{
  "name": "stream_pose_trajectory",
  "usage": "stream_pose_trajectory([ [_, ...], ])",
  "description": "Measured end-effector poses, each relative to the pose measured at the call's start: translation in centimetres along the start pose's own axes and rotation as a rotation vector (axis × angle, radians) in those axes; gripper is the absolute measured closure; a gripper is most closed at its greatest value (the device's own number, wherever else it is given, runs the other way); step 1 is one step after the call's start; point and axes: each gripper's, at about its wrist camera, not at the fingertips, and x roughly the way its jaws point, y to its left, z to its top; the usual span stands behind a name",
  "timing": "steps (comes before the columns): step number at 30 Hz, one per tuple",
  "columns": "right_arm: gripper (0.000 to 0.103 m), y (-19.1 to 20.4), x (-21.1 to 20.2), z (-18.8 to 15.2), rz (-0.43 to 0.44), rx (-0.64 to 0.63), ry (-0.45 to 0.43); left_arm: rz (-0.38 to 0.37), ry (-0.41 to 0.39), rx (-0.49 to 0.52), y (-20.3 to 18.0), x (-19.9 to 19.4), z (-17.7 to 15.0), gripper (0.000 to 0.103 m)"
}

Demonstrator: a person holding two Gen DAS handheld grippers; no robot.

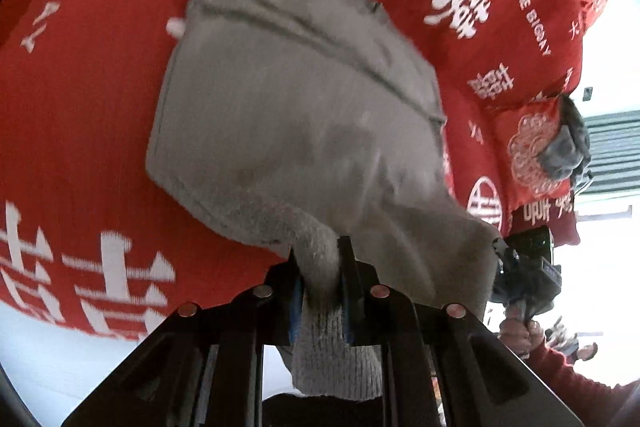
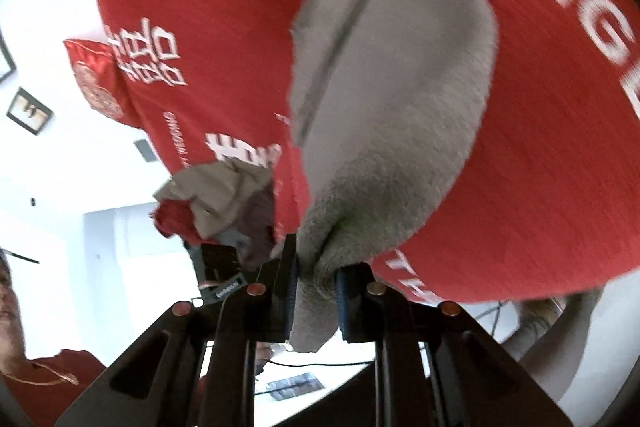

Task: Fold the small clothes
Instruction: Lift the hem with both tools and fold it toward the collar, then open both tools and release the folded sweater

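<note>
Each fisheye view looked forward from close behind its own black two-fingered gripper, angled down at the red bedspread with white lettering (image 1: 100, 67). Both shared the grey knitted garment (image 1: 288, 115), seen from opposite ends.

Grey knit garment (image 1: 296, 115), ribbed hem bunched, near edge lifted, far part on the red cloth (image 1: 80, 87)

Grey knit garment (image 1: 296, 115) is clamped at its ribbed edge between the left gripper (image 1: 320, 263) jaws, the rest draped over the red printed bedspread (image 1: 92, 75). Right gripper (image 1: 524, 267) is seen at the garment's right corner; grip blurred.
</note>
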Motion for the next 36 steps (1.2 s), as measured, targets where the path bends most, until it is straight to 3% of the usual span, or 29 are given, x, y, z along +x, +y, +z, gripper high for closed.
stream_pose_trajectory([
  [6,0.085,3.9,0.9,5.4,0.084,-0.043,-0.011,-0.017,-0.102,-0.074,-0.9,-0.6,6.7,0.087],
  [13,0.085,7.8,3.7,16.7,0.102,-0.083,0.014,0.046,-0.231,-0.107,-0.7,0.6,16.6,0.087],
  [18,0.085,6.3,6.7,25.1,0.031,-0.051,0.032,0.156,-0.234,-0.13,1.1,5.6,22.9,0.087],
  [22,0.081,3.1,10.1,29.8,-0.101,-0.012,0.07,0.299,-0.204,-0.17,3.0,8.6,25.2,0.086],
  [24,0.079,1.8,11.1,31.1,-0.175,0.018,0.072,0.308,-0.185,-0.191,3.3,8.9,25.7,0.084],
  [26,0.071,1.0,11.7,31.6,-0.201,0.06,0.086,0.314,-0.172,-0.177,2.8,8.2,25.6,0.083],
  [27,0.056,1.5,11.6,31.5,-0.188,0.05,0.093,0.318,-0.171,-0.159,2.3,7.7,25.4,0.083],
  [28,0.043,2.3,11.5,31.2,-0.184,0.018,0.099,0.323,-0.168,-0.142,1.9,7.1,25.2,0.069],
  [29,0.04,2.9,11.3,31.1,-0.188,-0.007,0.102,0.33,-0.174,-0.128,1.4,6.5,24.8,0.042],
  [30,0.04,3.7,11.0,30.7,-0.199,-0.037,0.107,0.341,-0.189,-0.116,0.9,5.8,24.4,0.031],
  [32,0.04,5.0,10.2,29.7,-0.211,-0.081,0.127,0.32,-0.192,-0.088,-0.1,4.6,23.3,0.026],
  [36,0.04,4.7,9.3,27.6,-0.217,-0.093,0.183,0.239,-0.058,-0.072,-0.7,6.8,21.4,0.026],
])
